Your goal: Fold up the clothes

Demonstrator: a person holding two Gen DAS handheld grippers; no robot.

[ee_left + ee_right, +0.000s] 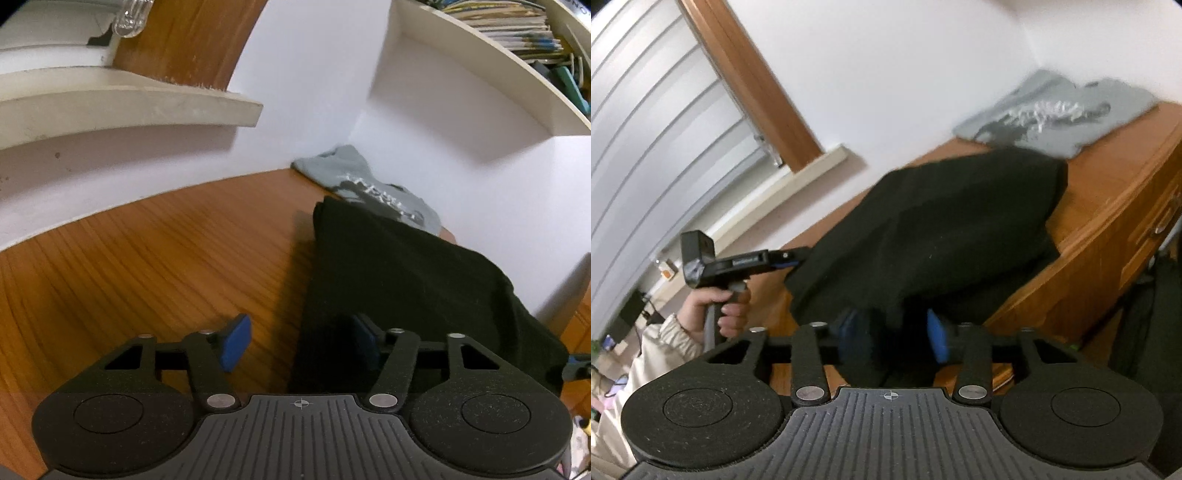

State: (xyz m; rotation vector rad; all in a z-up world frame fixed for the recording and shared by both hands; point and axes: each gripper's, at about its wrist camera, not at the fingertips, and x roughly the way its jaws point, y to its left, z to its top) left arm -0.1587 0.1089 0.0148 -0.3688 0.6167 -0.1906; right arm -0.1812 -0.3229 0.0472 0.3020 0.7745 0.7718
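A black garment [399, 280] lies folded on the wooden tabletop [155, 266], its near part raised off the wood. My left gripper [300, 341] is open; the garment's left edge lies between its blue pads [236, 343]. In the right wrist view my right gripper [894, 336] is shut on a bunched fold of the black garment [934, 221], which spreads away from it over the table edge. The left gripper [792, 260], held by a hand [718, 310], reaches the garment's left side. A grey printed shirt [1060, 110] lies behind it in the corner.
White walls [303, 92] close the table's far corner, with a windowsill [129, 99] at left and a shelf of books [517, 26] at upper right. The table's front with a drawer handle [1161, 227] falls away at right. Bare wood stretches left of the garment.
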